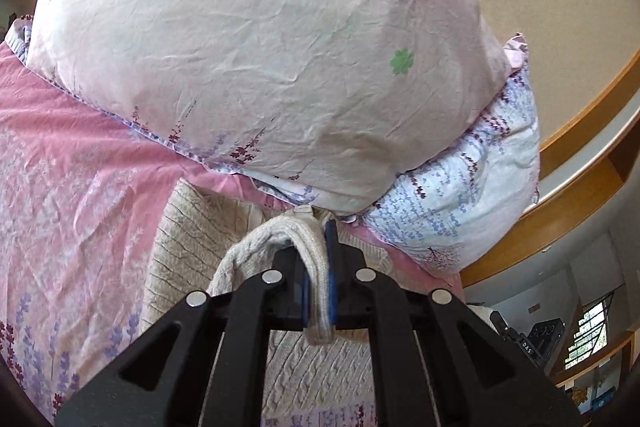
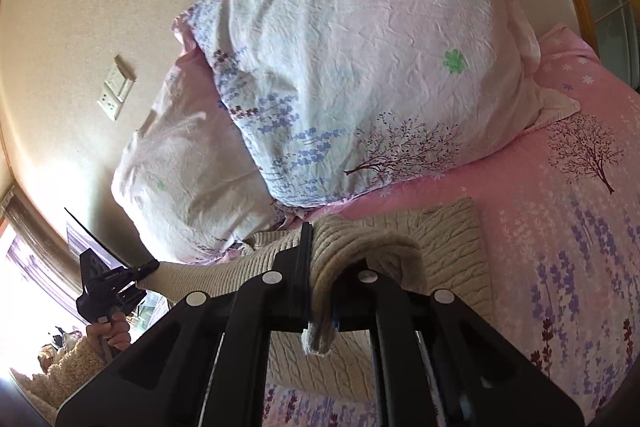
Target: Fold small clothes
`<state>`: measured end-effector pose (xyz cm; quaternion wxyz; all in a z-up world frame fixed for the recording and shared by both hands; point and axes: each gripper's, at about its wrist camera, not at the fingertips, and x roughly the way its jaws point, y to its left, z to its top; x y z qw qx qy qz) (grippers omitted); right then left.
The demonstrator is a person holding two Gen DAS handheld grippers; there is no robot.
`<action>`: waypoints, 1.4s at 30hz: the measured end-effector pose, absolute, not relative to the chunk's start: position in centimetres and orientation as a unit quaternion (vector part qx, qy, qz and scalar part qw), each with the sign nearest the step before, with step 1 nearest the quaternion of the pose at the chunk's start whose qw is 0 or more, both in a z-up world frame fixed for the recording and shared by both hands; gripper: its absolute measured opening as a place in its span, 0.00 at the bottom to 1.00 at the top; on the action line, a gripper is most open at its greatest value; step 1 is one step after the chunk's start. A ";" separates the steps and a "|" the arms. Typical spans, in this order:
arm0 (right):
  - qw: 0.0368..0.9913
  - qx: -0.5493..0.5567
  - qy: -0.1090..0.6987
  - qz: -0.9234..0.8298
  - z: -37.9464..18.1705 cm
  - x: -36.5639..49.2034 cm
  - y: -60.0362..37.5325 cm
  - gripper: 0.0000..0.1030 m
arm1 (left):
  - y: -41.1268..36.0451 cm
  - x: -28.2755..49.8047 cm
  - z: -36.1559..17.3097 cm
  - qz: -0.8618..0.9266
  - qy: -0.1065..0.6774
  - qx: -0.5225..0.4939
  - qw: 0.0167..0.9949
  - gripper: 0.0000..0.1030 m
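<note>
At bottom centre of both wrist views, left gripper point(image 1: 318, 279) and right gripper point(image 2: 320, 283) each clamp the cream cable-knit sweater point(image 1: 192, 227). Sweater edge hangs lifted over pink floral bedsheet point(image 1: 60, 155); crumpled floral pillows point(image 1: 248, 39) fill upper frame.

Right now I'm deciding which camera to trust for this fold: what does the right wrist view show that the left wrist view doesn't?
Only the right wrist view shows the left gripper from outside, shut on the cream knit sweater, with the hand holding it, plus a tree print on the pink bedsheet.

Only the left wrist view shows the wooden shelf and a window.

Both show the sweater pinched in closed jaws, stacked floral pillows and the sheet.
</note>
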<state>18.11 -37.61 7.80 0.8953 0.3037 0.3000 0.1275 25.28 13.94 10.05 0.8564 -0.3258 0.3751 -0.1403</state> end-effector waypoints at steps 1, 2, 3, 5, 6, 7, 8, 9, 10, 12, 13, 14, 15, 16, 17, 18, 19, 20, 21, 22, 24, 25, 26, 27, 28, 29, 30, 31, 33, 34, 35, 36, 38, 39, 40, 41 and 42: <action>0.892 0.307 0.312 0.115 6.9 19.0 -37.5 0.07 | 13.7 26.2 9.1 -0.134 0.386 -0.327 0.852 0.06; 0.887 0.313 0.324 0.104 6.1 19.7 -37.4 0.07 | 13.6 26.9 8.2 -0.125 0.399 -0.327 0.848 0.06; 0.881 0.320 0.335 0.095 5.3 20.3 -37.4 0.07 | 13.4 27.6 7.2 -0.117 0.411 -0.327 0.843 0.06; 0.871 0.337 0.348 0.080 4.1 21.4 -37.4 0.07 | 13.0 28.6 5.7 -0.106 0.432 -0.329 0.833 0.06; 0.868 0.344 0.350 0.075 3.7 21.8 -37.4 0.07 | 12.9 28.9 5.2 -0.103 0.436 -0.331 0.830 0.06; 0.866 0.349 0.352 0.072 3.5 22.2 -37.4 0.07 | 12.9 29.2 4.9 -0.098 0.438 -0.332 0.829 0.06; 0.864 0.352 0.353 0.067 3.4 22.7 -37.5 0.07 | 12.9 29.5 4.7 -0.096 0.438 -0.336 0.828 0.06; 0.862 0.355 0.355 0.064 3.3 23.1 -37.5 0.07 | 13.0 29.8 4.4 -0.094 0.438 -0.339 0.827 0.06; 0.860 0.357 0.360 0.059 3.1 23.5 -37.6 0.07 | 13.0 30.1 4.2 -0.091 0.440 -0.342 0.825 0.06; 0.851 0.364 0.375 0.044 2.5 24.5 -37.8 0.07 | 13.1 30.7 3.6 -0.082 0.448 -0.344 0.821 0.06; 0.843 0.371 0.388 0.034 2.0 25.1 -37.9 0.07 | 13.0 31.0 3.2 -0.077 0.454 -0.346 0.818 0.06; 0.832 0.379 0.404 0.023 1.4 25.6 -38.1 0.07 | 13.0 31.4 2.8 -0.071 0.461 -0.348 0.813 0.07; 0.820 0.390 0.419 0.011 0.8 26.0 -38.3 0.08 | 12.9 31.7 2.4 -0.067 0.467 -0.353 0.808 0.07; 0.808 0.405 0.429 0.006 0.3 26.3 -38.5 0.09 | 12.9 32.0 2.1 -0.062 0.472 -0.356 0.804 0.10; 0.797 0.421 0.434 0.002 0.0 26.4 -38.7 0.09 | 12.9 32.2 1.9 -0.059 0.474 -0.361 0.801 0.16; 0.789 0.436 0.432 0.001 -0.1 26.4 -39.0 0.14 | 12.8 32.2 2.0 -0.061 0.472 -0.366 0.800 0.20; 0.787 0.447 0.424 0.004 0.1 26.2 -39.2 0.24 | 12.8 32.2 2.1 -0.064 0.469 -0.370 0.800 0.28; 0.790 0.451 0.415 0.003 0.5 25.9 -39.4 0.32 | 12.8 32.2 2.3 -0.069 0.464 -0.372 0.801 0.38; 0.796 0.450 0.405 0.000 1.0 25.6 -39.7 0.47 | 12.6 32.2 2.6 -0.075 0.461 -0.371 0.803 0.42; 0.802 0.449 0.394 0.000 1.6 25.1 -40.0 0.51 | 12.4 32.2 3.0 -0.080 0.459 -0.366 0.805 0.48; 0.814 0.443 0.377 0.000 2.8 24.0 -40.9 0.53 | 12.4 31.7 3.8 -0.087 0.457 -0.352 0.812 0.51; 0.820 0.438 0.368 0.004 3.4 23.2 -41.3 0.53 | 12.5 31.1 4.4 -0.094 0.455 -0.341 0.817 0.51; 0.827 0.427 0.364 0.002 3.8 22.2 -41.8 0.53 | 12.6 30.5 4.8 -0.099 0.452 -0.326 0.825 0.51; 0.834 0.414 0.364 0.001 4.1 21.3 -42.1 0.52 | 12.8 29.7 5.3 -0.102 0.449 -0.304 0.834 0.51; 0.842 0.396 0.367 -0.001 4.3 20.2 -42.5 0.50 | 13.0 28.9 5.7 -0.102 0.448 -0.280 0.843 0.51; 0.847 0.378 0.374 -0.003 4.3 19.2 -42.9 0.48 | 13.1 28.1 6.1 -0.100 0.446 -0.253 0.853 0.51; 0.850 0.362 0.382 0.000 4.2 18.3 -43.1 0.46 | 13.3 27.2 6.3 -0.096 0.446 -0.227 0.861 0.51; 0.852 0.347 0.392 0.000 3.9 17.3 -43.2 0.45 | 13.4 26.3 6.4 -0.092 0.447 -0.203 0.866 0.51; 0.853 0.321 0.412 0.008 3.2 16.0 -43.2 0.43 | 13.7 24.8 6.2 -0.089 0.453 -0.170 0.871 0.50; 0.854 0.306 0.421 0.011 3.0 15.6 -42.9 0.42 | 13.7 24.2 5.9 -0.086 0.459 -0.155 0.870 0.50; 0.855 0.288 0.430 0.012 2.7 15.2 -42.2 0.42 | 13.7 23.8 5.6 -0.083 0.466 -0.143 0.870 0.50; 0.857 0.274 0.436 0.016 2.6 15.3 -41.3 0.42 | 13.6 23.4 5.2 -0.080 0.471 -0.133 0.868 0.50; 0.857 0.254 0.447 0.021 2.2 15.0 -40.3 0.40 | 13.5 22.9 4.5 -0.074 0.481 -0.124 0.865 0.50; 0.858 0.246 0.451 0.024 2.1 15.0 -39.9 0.40 | 13.6 22.7 4.2 -0.070 0.486 -0.121 0.863 0.50; 0.860 0.235 0.453 0.026 2.0 14.9 -39.5 0.39 | 13.6 22.5 3.9 -0.066 0.490 -0.118 0.861 0.50; 0.862 0.221 0.455 0.027 2.0 14.9 -39.0 0.38 | 13.5 22.3 3.7 -0.063 0.491 -0.115 0.861 0.49; 0.864 0.210 0.457 0.029 1.8 14.9 -38.7 0.34 | 13.3 22.1 3.6 -0.060 0.491 -0.110 0.862 0.49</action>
